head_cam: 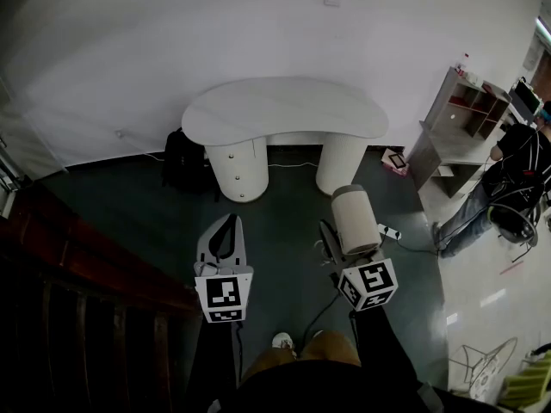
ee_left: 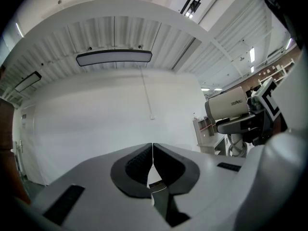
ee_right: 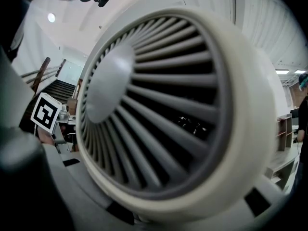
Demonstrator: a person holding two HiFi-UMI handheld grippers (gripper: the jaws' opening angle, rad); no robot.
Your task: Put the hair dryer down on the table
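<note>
The right claw (head_cam: 337,246) stands partly open, its jaws clamped on the cream, round-barrelled plastic hair dryer (head_cam: 355,220). The dryer's grey finned grille fills the right gripper view. The left claw (head_cam: 225,235) is empty, its jaws closed tip to tip. Both claws point level, side by side above the dark floor (head_cam: 284,205).

The white kidney-shaped desk (head_cam: 284,110) stands well apart on the far side, against the white wall, and its top is bare. The dryer is therefore in the air and not yet near its place.

To do this step well, I judge the dryer should be carried forward over the middle of the desk top, clear of the curved edge. It should then be lowered until the barrel rests on its side. Only then should the jaws ease apart, because a round barrel may roll when let go.
</note>
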